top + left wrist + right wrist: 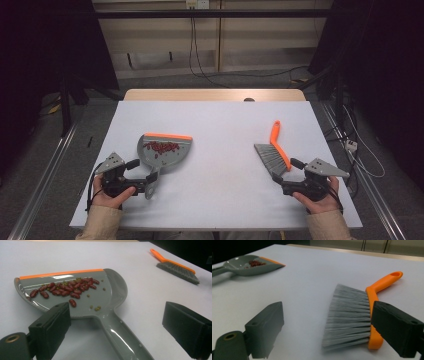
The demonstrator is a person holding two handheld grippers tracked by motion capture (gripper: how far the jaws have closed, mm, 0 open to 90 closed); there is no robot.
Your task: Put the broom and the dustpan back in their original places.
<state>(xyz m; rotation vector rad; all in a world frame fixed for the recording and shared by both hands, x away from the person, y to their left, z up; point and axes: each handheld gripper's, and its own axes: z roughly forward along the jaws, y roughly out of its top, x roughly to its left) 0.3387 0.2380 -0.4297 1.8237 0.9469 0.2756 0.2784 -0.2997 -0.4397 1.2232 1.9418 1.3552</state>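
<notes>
A grey dustpan [172,159] with an orange lip lies at the left of the white table, holding several red beans [162,146] and a few small green ones. Its handle [120,335] runs back between the jaws of my left gripper [145,176], which stand wide apart and clear of it. In the left gripper view the pan [113,290] and beans [67,287] are close ahead of the gripper [117,315]. At the right a grey-bristled brush [274,156] with an orange handle lies flat. My right gripper [286,171] is open just behind the brush [352,315], its jaws either side of the bristle end.
The white table top [220,125] has bare room in the middle and at the back, and a wooden strip [215,95] along its far edge. Metal rails [45,170] run along the floor on both sides, with cables [360,150] at the right.
</notes>
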